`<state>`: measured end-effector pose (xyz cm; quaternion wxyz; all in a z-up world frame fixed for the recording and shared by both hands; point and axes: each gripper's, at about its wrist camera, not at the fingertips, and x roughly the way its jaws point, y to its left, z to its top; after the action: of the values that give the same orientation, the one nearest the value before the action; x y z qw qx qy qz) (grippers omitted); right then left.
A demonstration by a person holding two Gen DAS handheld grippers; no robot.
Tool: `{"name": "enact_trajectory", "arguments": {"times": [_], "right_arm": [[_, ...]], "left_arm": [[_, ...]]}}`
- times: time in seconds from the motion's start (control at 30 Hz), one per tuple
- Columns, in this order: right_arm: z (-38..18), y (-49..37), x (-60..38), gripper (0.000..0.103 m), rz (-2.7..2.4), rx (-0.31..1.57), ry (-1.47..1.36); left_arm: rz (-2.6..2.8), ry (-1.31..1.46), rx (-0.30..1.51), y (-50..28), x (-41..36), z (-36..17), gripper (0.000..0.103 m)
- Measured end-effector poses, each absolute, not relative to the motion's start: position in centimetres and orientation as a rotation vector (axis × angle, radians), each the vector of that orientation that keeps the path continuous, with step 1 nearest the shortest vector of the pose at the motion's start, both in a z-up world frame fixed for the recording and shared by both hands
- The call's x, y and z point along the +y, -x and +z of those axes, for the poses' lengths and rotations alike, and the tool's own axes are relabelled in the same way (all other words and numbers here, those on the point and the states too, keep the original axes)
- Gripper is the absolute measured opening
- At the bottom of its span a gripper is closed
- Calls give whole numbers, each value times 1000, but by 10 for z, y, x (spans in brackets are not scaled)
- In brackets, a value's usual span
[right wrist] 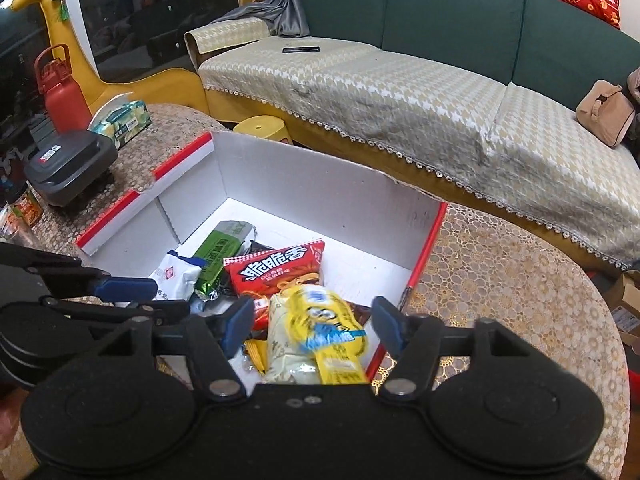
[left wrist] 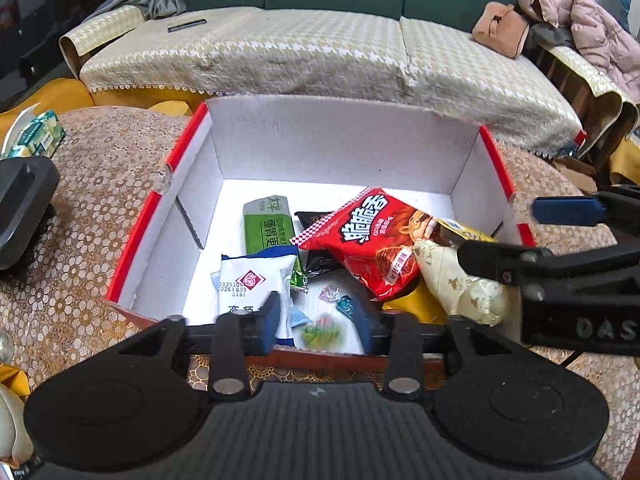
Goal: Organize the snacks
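Note:
A white box with red rims (left wrist: 340, 140) (right wrist: 304, 184) stands on the table and holds several snacks. Inside lie a red chip bag (left wrist: 372, 240) (right wrist: 276, 272), a green packet (left wrist: 266, 224) (right wrist: 220, 252), a white packet (left wrist: 252, 280) (right wrist: 178, 276) and small candies (left wrist: 336, 300). A blurred green candy (left wrist: 320, 332) sits between the fingers of my left gripper (left wrist: 320, 320), which is open over the box's near edge. My right gripper (right wrist: 314, 322) is open above a yellow and cream snack bag (right wrist: 316, 332) (left wrist: 460, 276) that looks blurred. Each gripper shows in the other's view.
The table has a gold lace cloth (right wrist: 500, 280). A dark case (right wrist: 72, 168), a tissue pack (right wrist: 124, 120) and a red bottle (right wrist: 60, 92) stand to the left. A sofa with a patterned cover (right wrist: 400, 100) lies behind the box.

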<state>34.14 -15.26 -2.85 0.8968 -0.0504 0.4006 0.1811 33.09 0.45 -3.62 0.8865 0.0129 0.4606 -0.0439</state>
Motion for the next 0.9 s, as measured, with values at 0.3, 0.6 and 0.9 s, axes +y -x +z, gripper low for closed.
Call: {"name": "enact_trajectory", "arguments": {"times": [0.3,0.6,0.9], "right_arm": [[-5,-314,-162,93,414,788,71],[20,-279,-174,102,468,739,25],[40,-243,-185,103,506,675,-7]], "left_arm": [[-78,-22,883,-304,5,-8,68],[-92,-35,813,-269,1,19,77],[-108,-15,745,-232,2,40,85]]}}
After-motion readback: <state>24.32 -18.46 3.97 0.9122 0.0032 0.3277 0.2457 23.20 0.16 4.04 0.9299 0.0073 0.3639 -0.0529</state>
